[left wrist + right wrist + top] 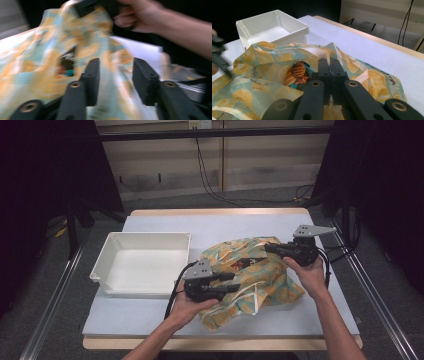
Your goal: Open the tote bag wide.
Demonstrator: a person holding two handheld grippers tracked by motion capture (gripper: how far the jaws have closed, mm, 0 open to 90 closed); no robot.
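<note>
Right gripper (270,248) clamped on bag (260,285) rim; left gripper (231,283) agape (fabric between, unpinched). Risk: mouth sagging shut, snack packet (298,72) snagging.

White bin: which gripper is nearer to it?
Left. The left gripper is just off the white bin's near right corner, over the patterned bag; the right gripper is across the bag.

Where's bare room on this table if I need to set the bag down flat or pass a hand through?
Free: the far strip of the table beyond the white bin and the lemon-print bag, and the near strip in front of the bin. The bin's inside is bare too. Crowded: centre-right, where both tongs work the bag.
</note>
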